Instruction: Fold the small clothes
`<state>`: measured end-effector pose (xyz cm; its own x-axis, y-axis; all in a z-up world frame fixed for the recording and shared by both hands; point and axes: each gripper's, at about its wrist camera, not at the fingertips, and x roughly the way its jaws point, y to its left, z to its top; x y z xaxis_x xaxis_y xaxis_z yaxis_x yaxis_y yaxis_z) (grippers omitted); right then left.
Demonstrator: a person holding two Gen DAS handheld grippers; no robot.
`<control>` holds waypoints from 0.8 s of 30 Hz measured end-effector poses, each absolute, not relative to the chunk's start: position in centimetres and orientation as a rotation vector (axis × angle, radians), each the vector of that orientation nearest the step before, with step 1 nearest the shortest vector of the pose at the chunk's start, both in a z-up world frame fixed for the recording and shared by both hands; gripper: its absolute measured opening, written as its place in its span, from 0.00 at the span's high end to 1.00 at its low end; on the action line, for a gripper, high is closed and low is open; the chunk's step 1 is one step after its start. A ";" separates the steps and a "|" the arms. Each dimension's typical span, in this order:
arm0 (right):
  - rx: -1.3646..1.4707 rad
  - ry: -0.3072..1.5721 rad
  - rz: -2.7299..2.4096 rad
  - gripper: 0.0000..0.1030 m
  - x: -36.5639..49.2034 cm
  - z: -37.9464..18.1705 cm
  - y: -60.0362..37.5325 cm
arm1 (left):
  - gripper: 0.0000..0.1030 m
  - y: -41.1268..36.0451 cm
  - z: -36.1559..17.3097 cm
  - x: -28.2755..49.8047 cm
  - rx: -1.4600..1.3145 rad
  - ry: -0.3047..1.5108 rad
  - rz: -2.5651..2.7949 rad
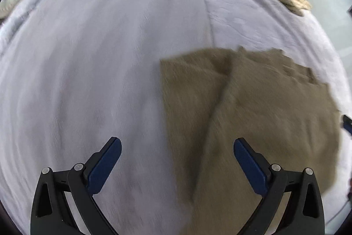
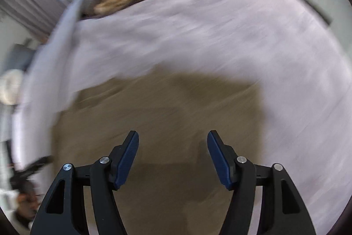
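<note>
Right tongs (image 2: 172, 139) open, empty, above olive cloth (image 2: 167, 107) on bedspread (image 2: 242, 32).

The left black plastic two-finger gripper (image 1: 177, 142) carried dark blue flat rectangular pads (image 1: 103, 166) on angled black arms with triangular cut-outs. Round silver screw heads (image 1: 78, 167) marked the pivots, two at seven o'clock and two at five o'clock. The right black plastic two-finger gripper (image 2: 173, 136) was built alike, with matching blue pads (image 2: 220, 161) and silver screws (image 2: 241, 159). The blurred dark shape at eight o'clock in the right wrist view was possibly the other gripper.
</note>
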<state>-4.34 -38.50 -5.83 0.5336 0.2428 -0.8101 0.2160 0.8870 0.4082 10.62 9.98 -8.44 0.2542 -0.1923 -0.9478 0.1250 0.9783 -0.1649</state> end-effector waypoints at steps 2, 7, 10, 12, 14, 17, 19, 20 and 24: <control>0.595 1.046 0.143 0.29 -5.8 -6.2 -36.0 | 0.01 10.6 -8.0 9.1 -0.112 1.321 -0.271; 0.904 1.221 0.432 0.26 -10.3 -11.3 -27.2 | 0.01 10.7 -7.8 5.7 -0.212 1.370 -0.359; 1.062 1.317 0.429 0.26 -12.6 -15.6 -23.7 | 0.23 10.4 -8.5 4.6 -0.235 1.403 -0.388; 1.160 1.311 0.386 0.26 -13.3 -17.3 -23.2 | 0.39 10.5 -9.3 3.8 -0.241 1.441 -0.396; 1.270 1.251 0.317 0.26 -13.6 -18.3 -23.6 | 0.67 10.5 -10.0 3.2 -0.248 1.460 -0.411; 1.364 1.161 0.275 0.61 -13.1 -18.4 -24.6 | 0.86 10.5 -10.1 2.7 -0.266 1.450 -0.433; 1.258 1.180 0.265 0.92 -11.5 -17.3 -24.7 | 0.86 10.7 -9.8 2.6 -0.288 1.443 -0.455; 1.215 1.180 0.273 0.92 -11.1 -16.6 -24.7 | 0.86 11.2 -9.3 2.5 -0.299 1.428 -0.478; 1.039 1.220 0.299 0.92 -10.9 -14.6 -24.1 | 0.92 12.3 -8.2 1.3 -0.263 1.405 -0.502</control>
